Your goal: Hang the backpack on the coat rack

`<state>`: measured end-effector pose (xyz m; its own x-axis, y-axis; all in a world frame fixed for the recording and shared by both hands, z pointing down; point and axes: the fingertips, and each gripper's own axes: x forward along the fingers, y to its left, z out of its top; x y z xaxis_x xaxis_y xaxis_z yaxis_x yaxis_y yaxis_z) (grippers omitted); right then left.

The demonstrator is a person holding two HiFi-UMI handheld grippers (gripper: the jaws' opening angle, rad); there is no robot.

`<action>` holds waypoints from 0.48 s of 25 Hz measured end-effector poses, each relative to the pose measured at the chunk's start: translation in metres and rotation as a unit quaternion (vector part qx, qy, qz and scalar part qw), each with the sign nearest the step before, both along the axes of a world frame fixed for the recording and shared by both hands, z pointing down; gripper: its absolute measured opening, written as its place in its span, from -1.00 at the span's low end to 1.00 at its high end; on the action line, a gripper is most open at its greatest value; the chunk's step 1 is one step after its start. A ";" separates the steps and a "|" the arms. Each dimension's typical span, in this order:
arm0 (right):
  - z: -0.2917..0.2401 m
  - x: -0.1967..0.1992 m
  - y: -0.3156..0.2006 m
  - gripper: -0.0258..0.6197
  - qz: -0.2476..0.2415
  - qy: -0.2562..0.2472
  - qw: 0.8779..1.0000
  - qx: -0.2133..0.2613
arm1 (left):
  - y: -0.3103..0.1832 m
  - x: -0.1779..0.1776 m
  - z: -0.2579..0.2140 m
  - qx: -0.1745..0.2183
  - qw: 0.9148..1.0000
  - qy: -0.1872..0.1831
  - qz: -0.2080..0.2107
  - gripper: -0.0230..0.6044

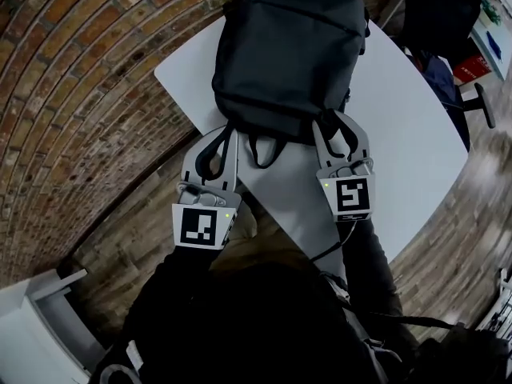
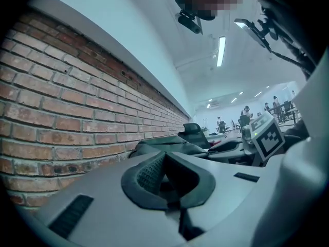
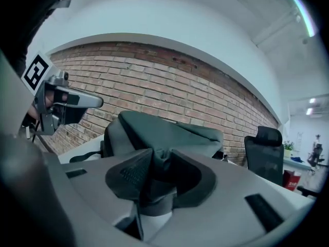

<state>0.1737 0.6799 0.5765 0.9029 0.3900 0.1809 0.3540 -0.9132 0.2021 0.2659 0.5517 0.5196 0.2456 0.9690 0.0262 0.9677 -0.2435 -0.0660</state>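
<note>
**State, left to right**
- Left gripper [image 1: 226, 134]: the jaws are clenched at the near edge of the table [image 1: 400, 158], beside the left strap of the backpack [image 1: 288, 46]. No view confirms anything pinched between them.
- The backpack lies flat on the table with its strap end at the near edge. The carry loop [image 1: 264, 152] lies loose between the 2 grippers.
- Right gripper [image 1: 334, 126]: the jaws are grasping a bunched fold of fabric at the bag's near right corner.
- The coat rack is not in view.

**Hazards**
1. The bag is likely to tilt on lifting, because only 1 gripper has a confirmed hold.
2. The fold may slide out, because the fabric looks smooth and the pinch is shallow.
3. Loose straps may snag the table edge.

**Materials**
- Backpack: dark matte fabric, soft, rectangular with rounded corners.
- Table: smooth and white, with rounded corners.
- Pads [image 3: 133, 171]: dark, finely ribbed, wedge-shaped.
- Wall [image 1: 88, 78]: rough red brick.
</note>
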 end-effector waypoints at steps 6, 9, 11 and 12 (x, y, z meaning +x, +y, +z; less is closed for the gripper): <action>-0.019 0.004 -0.011 -0.71 -0.010 0.032 0.999 0.015 | -0.012 0.001 -0.009 0.008 1.000 0.003 -0.003 -0.90; -0.046 0.007 -0.028 -0.73 -0.037 0.047 0.996 0.061 | -0.018 0.000 -0.027 0.010 1.000 -0.004 -0.005 -0.90; -0.071 0.005 -0.038 -0.73 -0.054 0.057 0.992 0.095 | -0.022 0.000 -0.044 0.008 1.000 -0.003 -0.010 -0.90; -0.086 0.003 -0.041 -0.73 -0.063 0.065 0.990 0.108 | -0.025 0.001 -0.054 0.006 1.000 0.005 -0.012 -0.90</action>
